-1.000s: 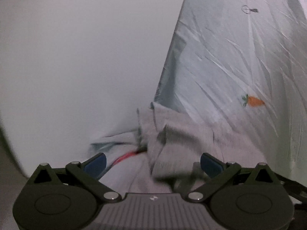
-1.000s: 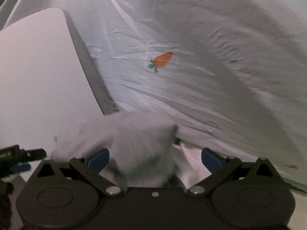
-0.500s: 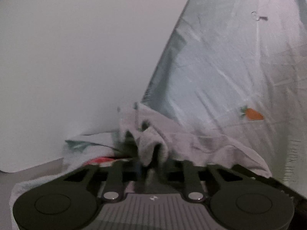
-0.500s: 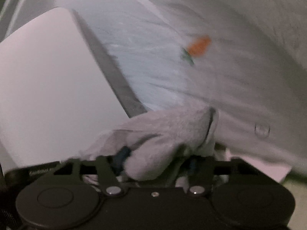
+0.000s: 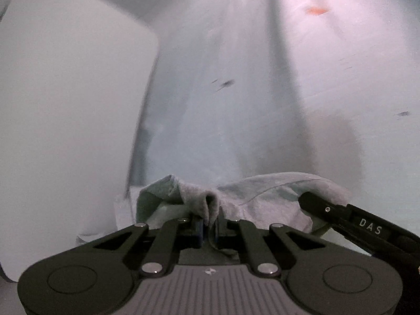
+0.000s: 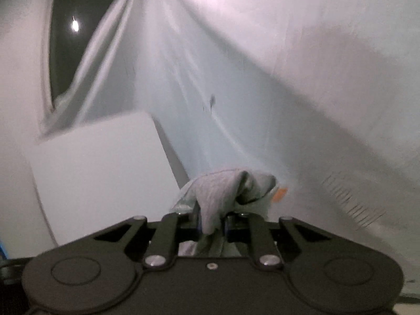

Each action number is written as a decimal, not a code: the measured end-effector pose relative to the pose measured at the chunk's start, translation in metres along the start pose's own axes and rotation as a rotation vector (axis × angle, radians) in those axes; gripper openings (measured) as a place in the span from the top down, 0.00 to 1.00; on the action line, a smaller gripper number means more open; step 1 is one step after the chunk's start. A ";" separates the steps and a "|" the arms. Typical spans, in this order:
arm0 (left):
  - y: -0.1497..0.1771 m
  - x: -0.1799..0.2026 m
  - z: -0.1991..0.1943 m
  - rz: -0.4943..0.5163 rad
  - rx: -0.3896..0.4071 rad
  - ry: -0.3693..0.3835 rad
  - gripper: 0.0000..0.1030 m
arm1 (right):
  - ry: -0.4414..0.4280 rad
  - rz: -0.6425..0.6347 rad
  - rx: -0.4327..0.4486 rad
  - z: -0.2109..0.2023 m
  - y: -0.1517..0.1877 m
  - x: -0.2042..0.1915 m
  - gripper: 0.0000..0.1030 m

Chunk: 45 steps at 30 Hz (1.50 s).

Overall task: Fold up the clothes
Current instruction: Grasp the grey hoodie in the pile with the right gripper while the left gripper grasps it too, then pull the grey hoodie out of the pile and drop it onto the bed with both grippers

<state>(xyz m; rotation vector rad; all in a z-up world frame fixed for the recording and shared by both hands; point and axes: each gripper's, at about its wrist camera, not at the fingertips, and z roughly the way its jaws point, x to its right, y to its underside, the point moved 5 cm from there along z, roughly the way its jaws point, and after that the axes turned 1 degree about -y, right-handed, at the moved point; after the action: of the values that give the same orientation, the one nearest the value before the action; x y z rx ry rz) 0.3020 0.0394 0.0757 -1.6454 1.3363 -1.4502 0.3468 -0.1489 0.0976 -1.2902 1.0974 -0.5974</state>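
So both the left gripper (image 5: 208, 225) and right gripper (image 6: 214, 223) have fingers clamped on the grey garment (image 5: 262, 194), bunched and unfolded — folding barely begun.

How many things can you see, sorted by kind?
Hand-held grippers: 2, the left hand-held gripper and right hand-held gripper
Grey garment: 1
White board: 1
Patterned sheet: 1
Total: 5
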 end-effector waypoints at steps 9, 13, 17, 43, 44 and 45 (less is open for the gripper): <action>0.038 0.113 -0.103 0.103 -0.076 0.319 0.83 | 0.147 0.116 0.182 -0.197 -0.019 0.035 0.85; 0.110 0.137 -0.108 0.195 -0.283 0.340 0.61 | 0.423 0.117 -0.037 -0.249 0.041 0.092 0.55; 0.174 0.116 -0.094 0.255 -0.460 0.192 0.54 | 0.781 0.017 -0.326 -0.284 0.115 0.130 0.37; 0.289 -0.067 0.007 0.167 -0.880 -0.287 0.21 | 0.714 0.032 -0.555 -0.139 0.250 0.177 0.01; 0.292 -0.069 0.009 0.162 -0.888 -0.291 0.19 | 0.698 0.037 -0.553 -0.133 0.249 0.185 0.00; 0.295 -0.070 0.010 0.156 -0.895 -0.295 0.17 | 0.672 0.046 -0.566 -0.125 0.250 0.194 0.00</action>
<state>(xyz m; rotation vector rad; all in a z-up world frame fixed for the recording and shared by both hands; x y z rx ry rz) 0.2273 0.0011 -0.2153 -2.0922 2.0201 -0.4668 0.2614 -0.3141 -0.1875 -1.5813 1.9472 -0.7402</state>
